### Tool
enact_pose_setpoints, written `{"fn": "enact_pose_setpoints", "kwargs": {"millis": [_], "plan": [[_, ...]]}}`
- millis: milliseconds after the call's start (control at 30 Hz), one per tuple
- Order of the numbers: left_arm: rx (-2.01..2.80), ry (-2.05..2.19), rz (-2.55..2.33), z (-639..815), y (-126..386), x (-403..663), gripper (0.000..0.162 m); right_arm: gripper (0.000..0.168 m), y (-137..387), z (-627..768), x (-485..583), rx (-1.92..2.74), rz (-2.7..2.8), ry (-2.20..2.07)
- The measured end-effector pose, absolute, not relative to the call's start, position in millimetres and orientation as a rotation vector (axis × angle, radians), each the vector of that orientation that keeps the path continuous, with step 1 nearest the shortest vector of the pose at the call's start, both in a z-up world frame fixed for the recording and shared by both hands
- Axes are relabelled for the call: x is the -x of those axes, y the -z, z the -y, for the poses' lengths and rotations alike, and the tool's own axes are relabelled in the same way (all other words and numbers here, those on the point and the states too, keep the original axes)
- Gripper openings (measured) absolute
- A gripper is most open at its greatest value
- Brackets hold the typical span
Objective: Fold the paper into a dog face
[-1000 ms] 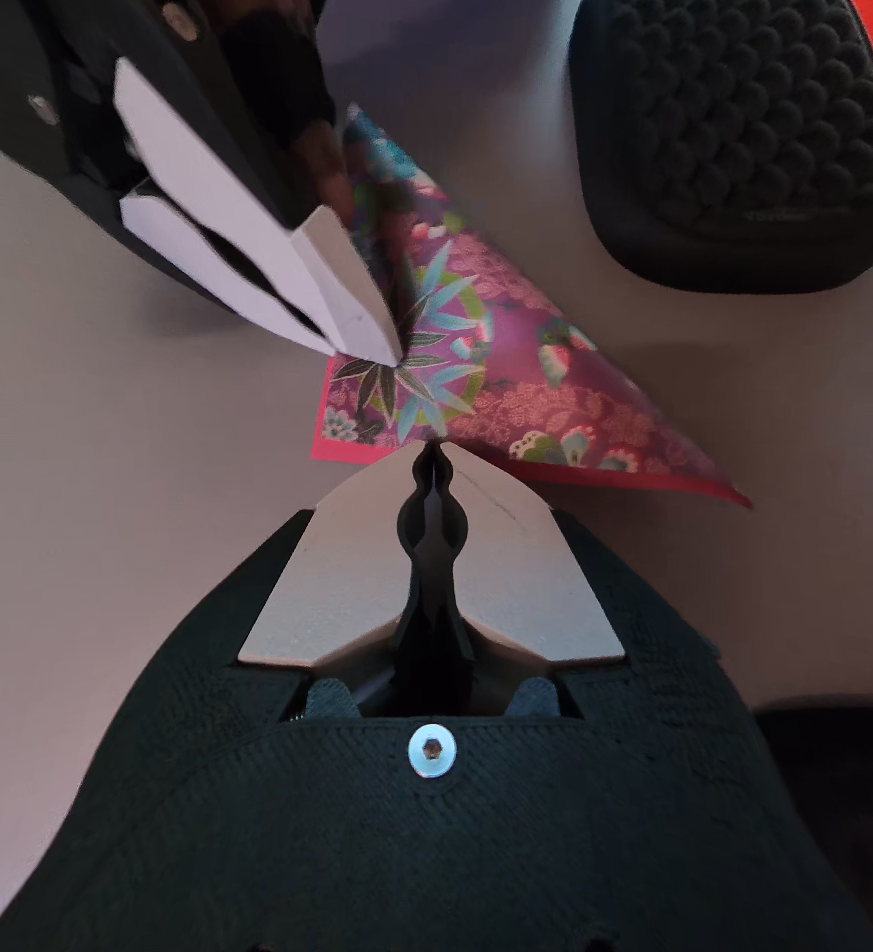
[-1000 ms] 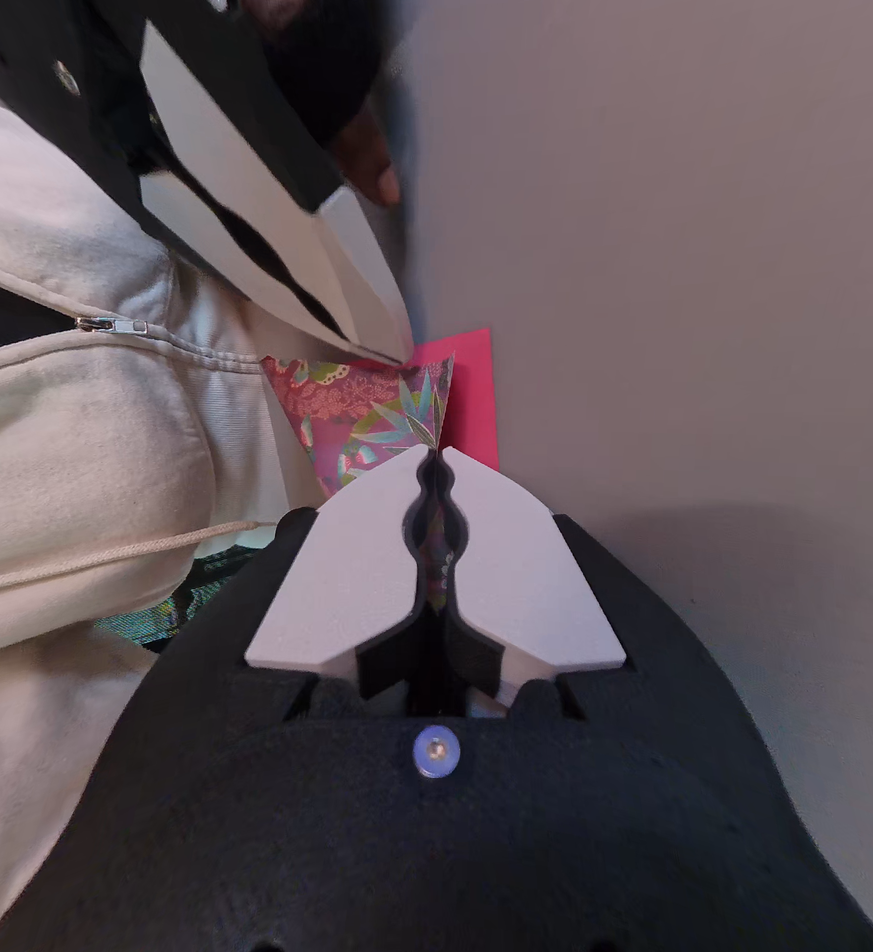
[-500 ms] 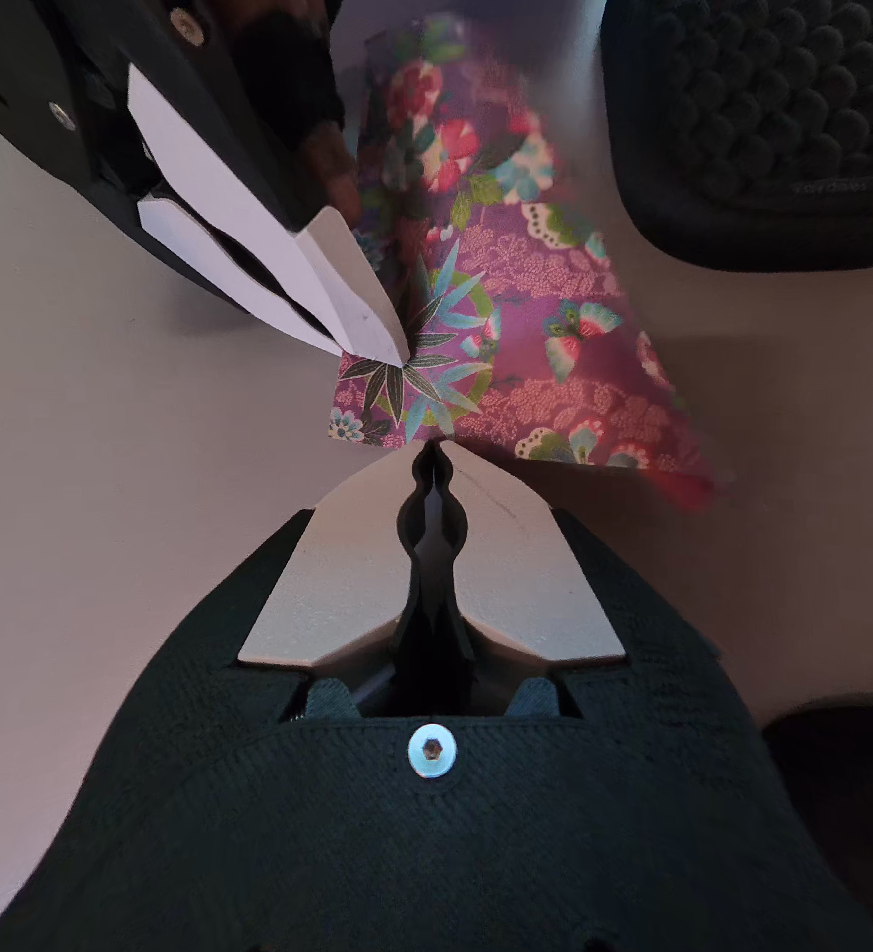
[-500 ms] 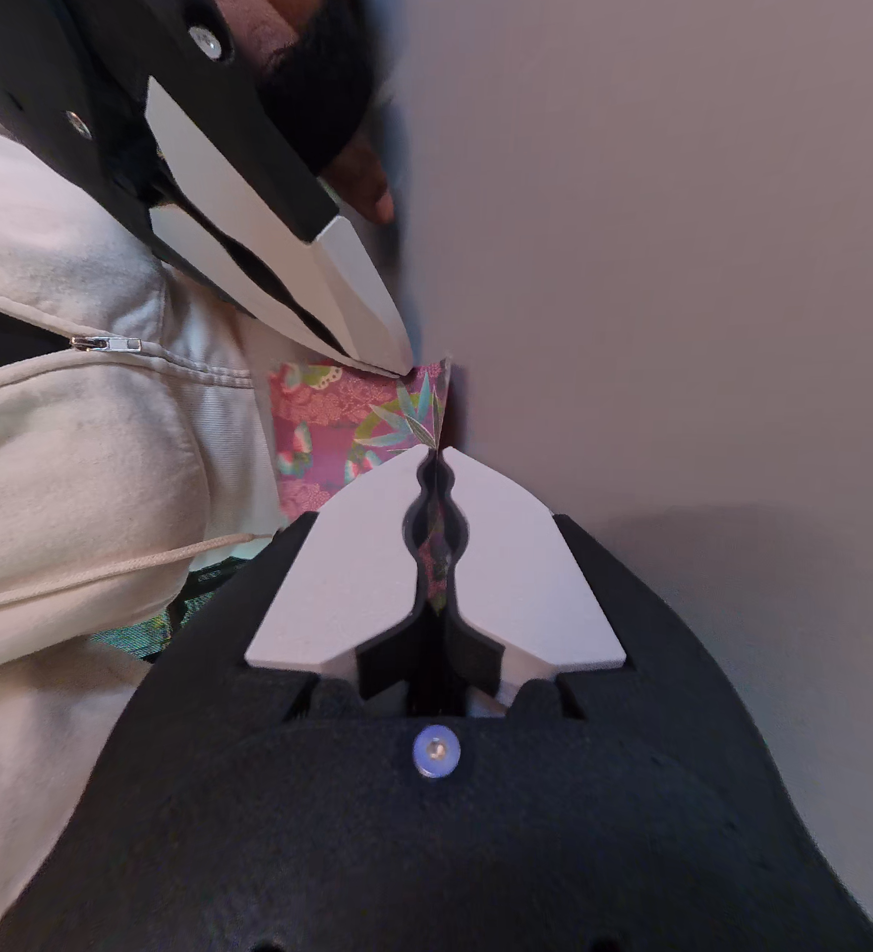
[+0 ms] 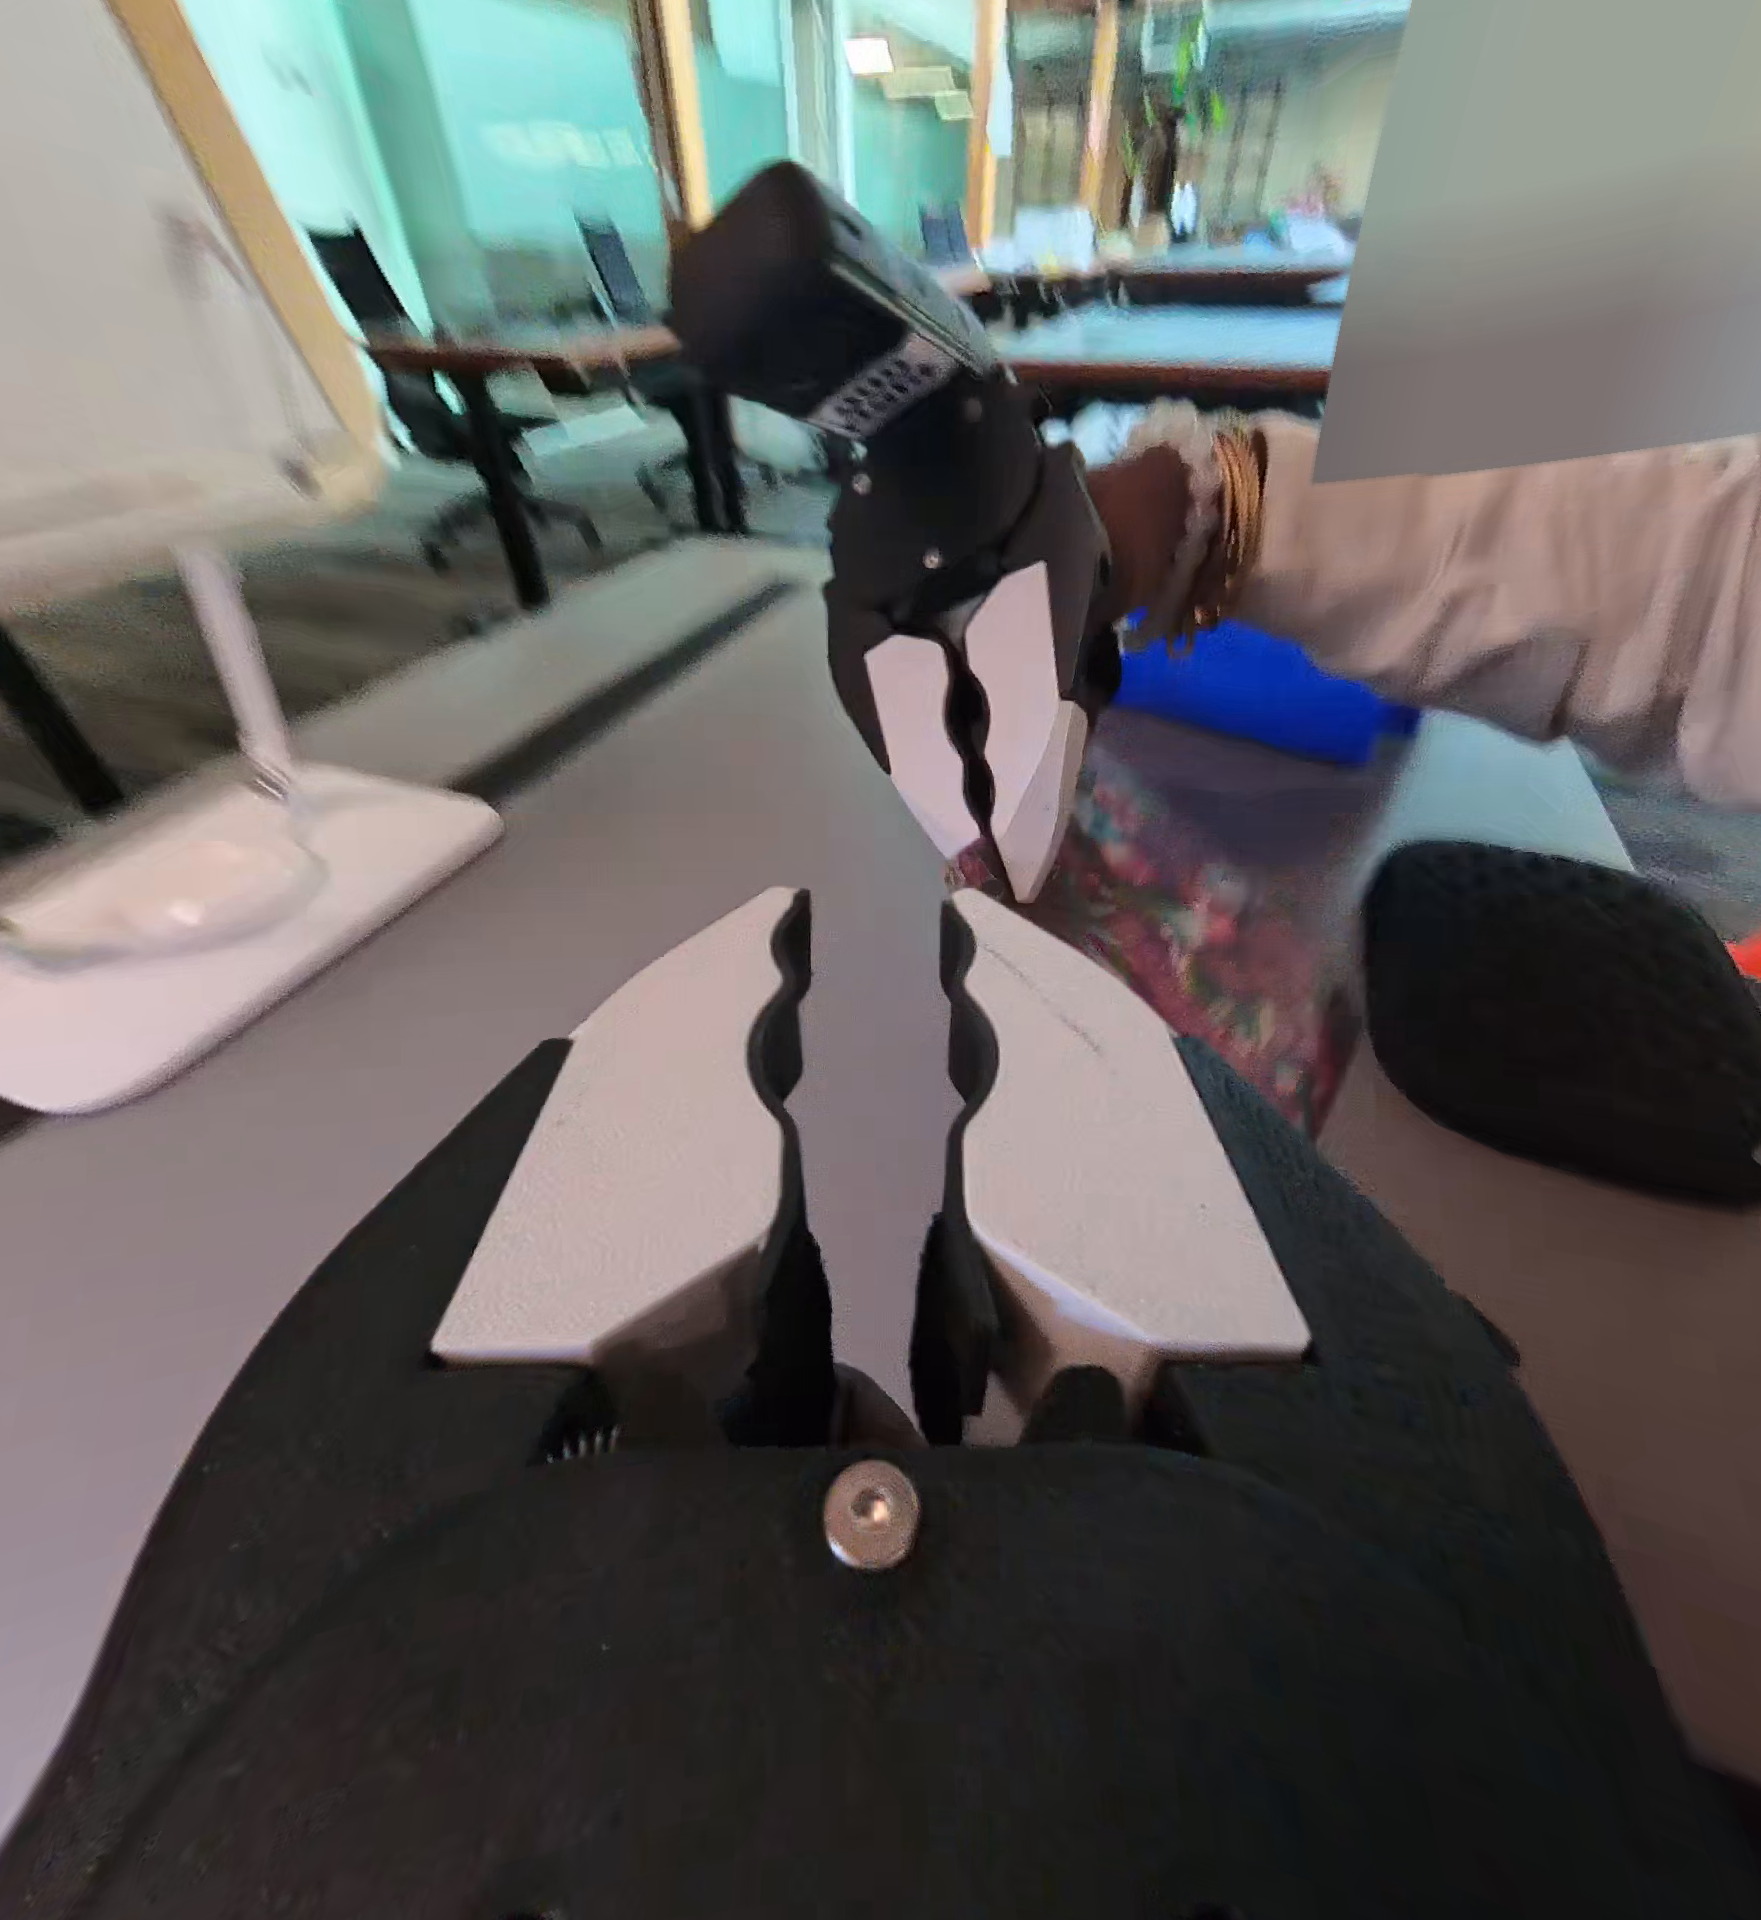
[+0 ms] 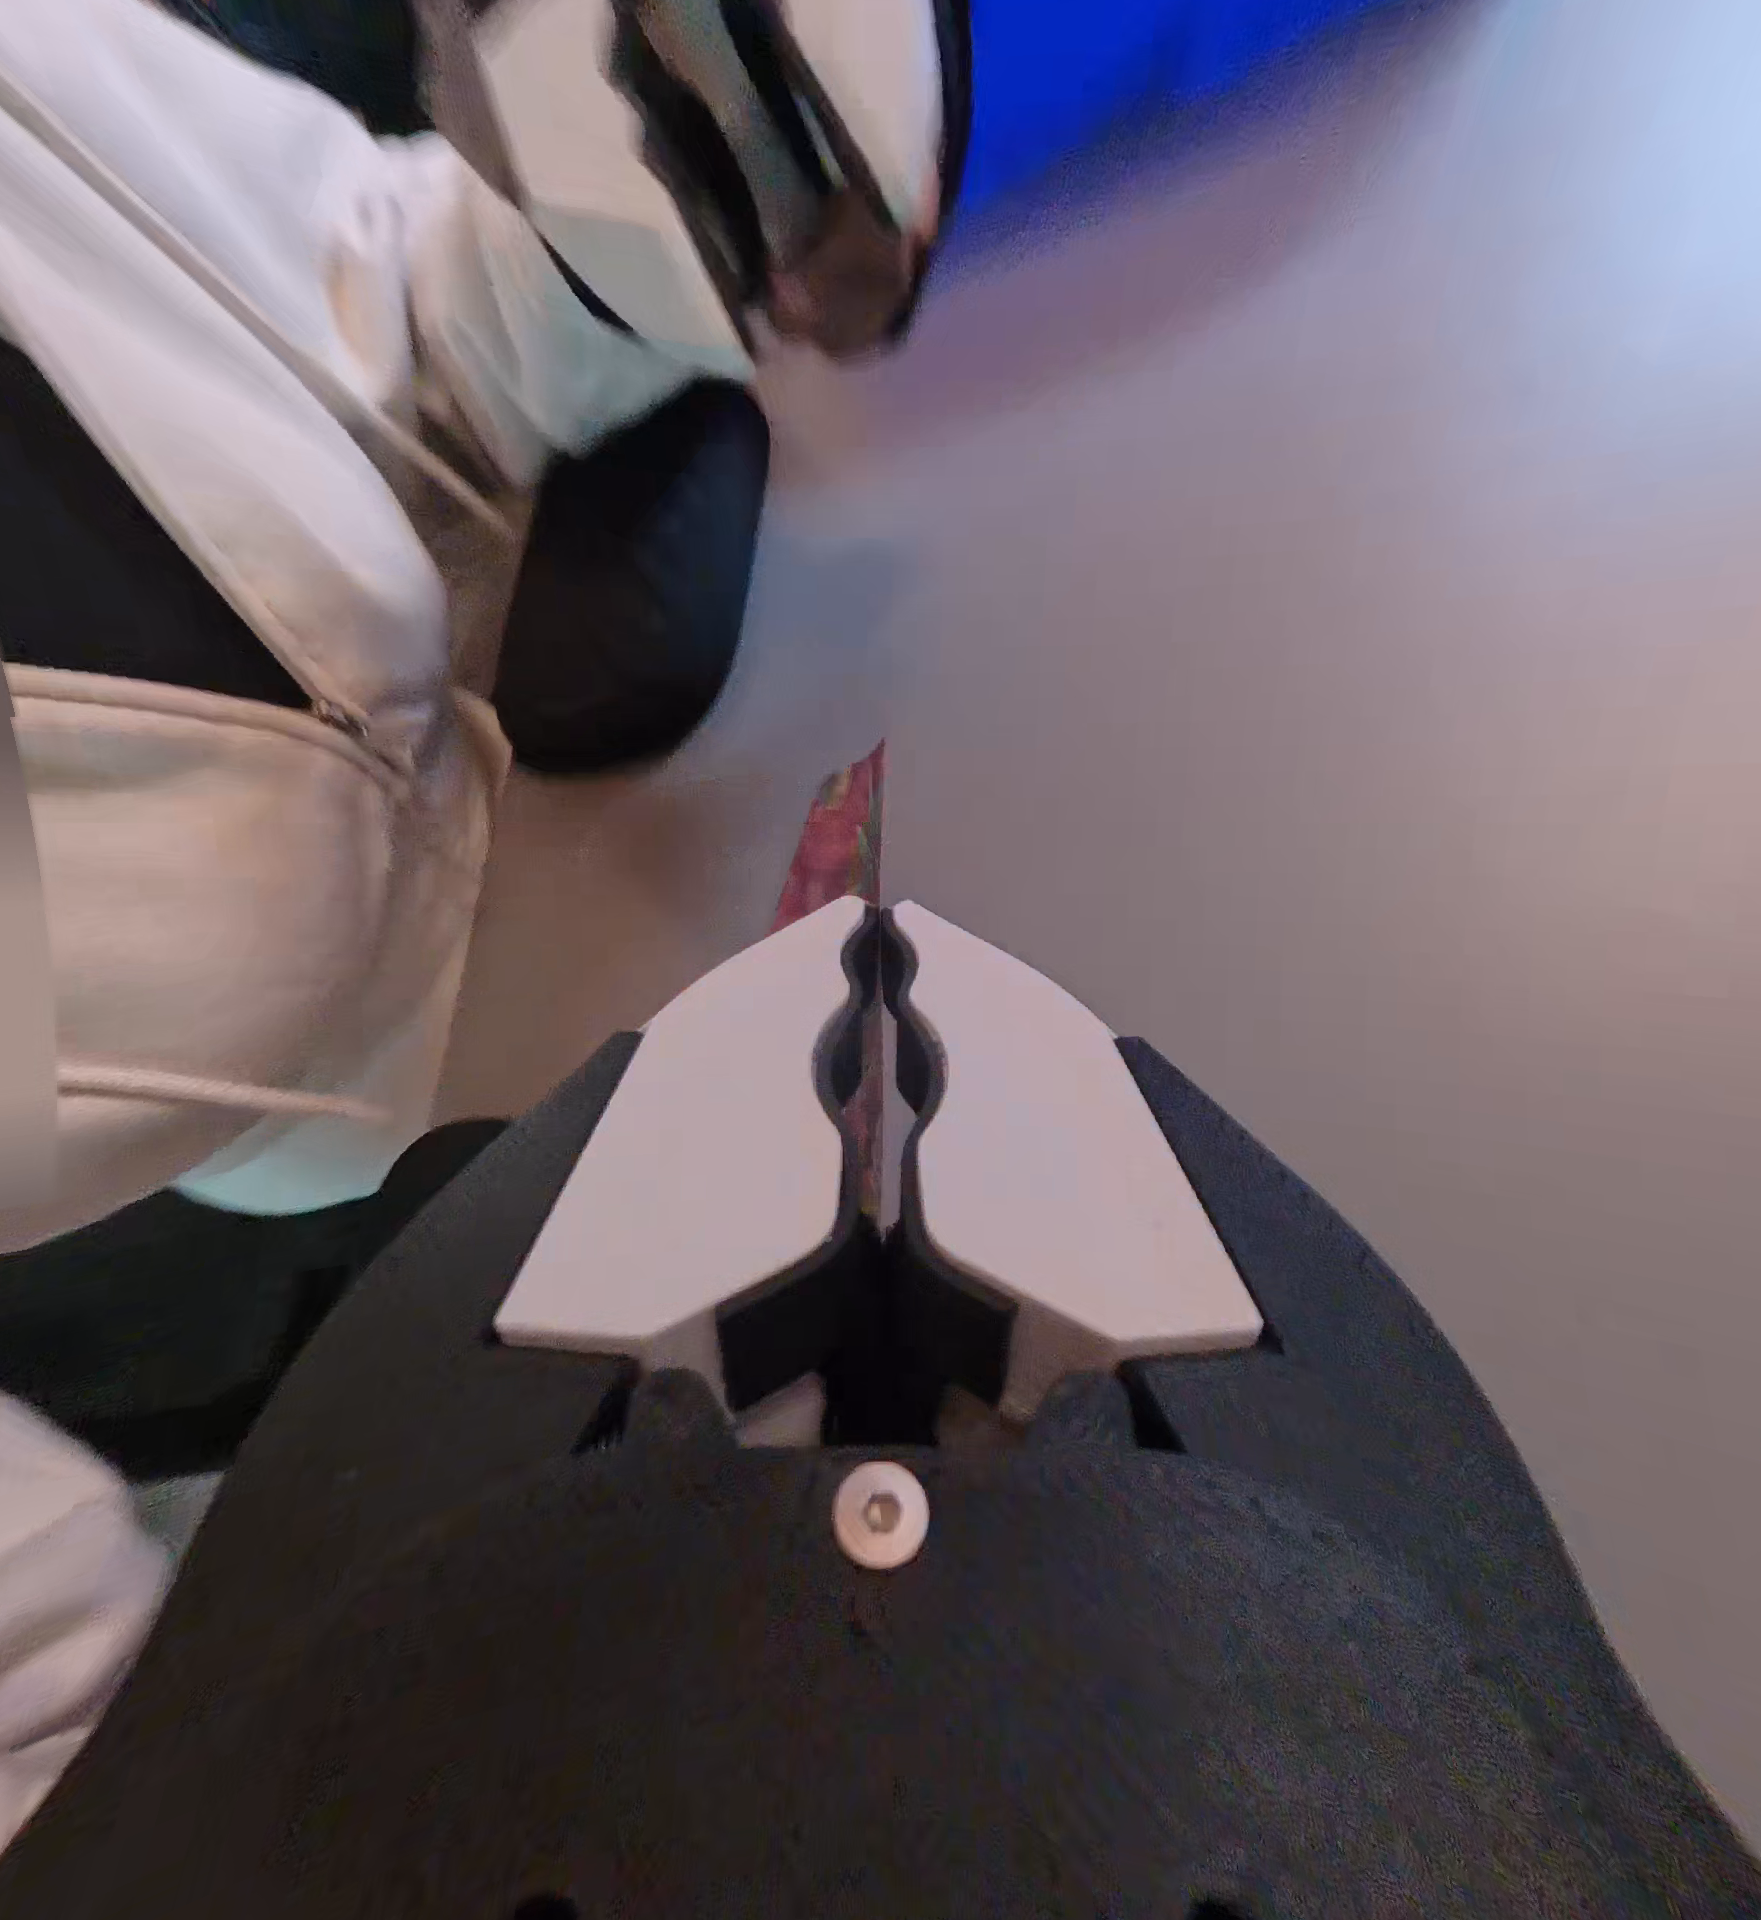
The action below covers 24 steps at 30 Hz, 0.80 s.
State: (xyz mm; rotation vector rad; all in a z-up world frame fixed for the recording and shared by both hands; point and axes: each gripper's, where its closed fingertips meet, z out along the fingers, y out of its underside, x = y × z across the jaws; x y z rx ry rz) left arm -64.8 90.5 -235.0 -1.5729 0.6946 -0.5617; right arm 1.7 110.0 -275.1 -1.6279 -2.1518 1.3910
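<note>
Left wrist view showed the left tool (image 5: 876,914) spread apart with nothing in it, above the grey tabletop (image 5: 440,1091). The right tool (image 5: 1001,883) pinched a corner of the flowery paper (image 5: 1198,935), which lay beside a black cushion (image 5: 1562,1029).

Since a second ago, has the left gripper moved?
Yes. The left gripper has opened and tilted up off the patterned paper; its view, then straight down on the grey table, now looks across it.
</note>
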Motion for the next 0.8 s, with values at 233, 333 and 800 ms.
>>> {"fn": "enact_pose_setpoints", "kwargs": {"millis": [233,333,800], "plan": [[1.408,0.382,-0.666,-46,209,63,0.028,0.0,183,-60,-14,0.69,2.081,-1.149],[1.394,0.407,-0.64,-22,215,60,0.028,0.0,211,-35,-25,0.566,2.095,-1.108],[1.834,0.439,-0.754,4,300,64,0.023,0.001,320,-6,-58,0.82,2.249,-1.482]]}}
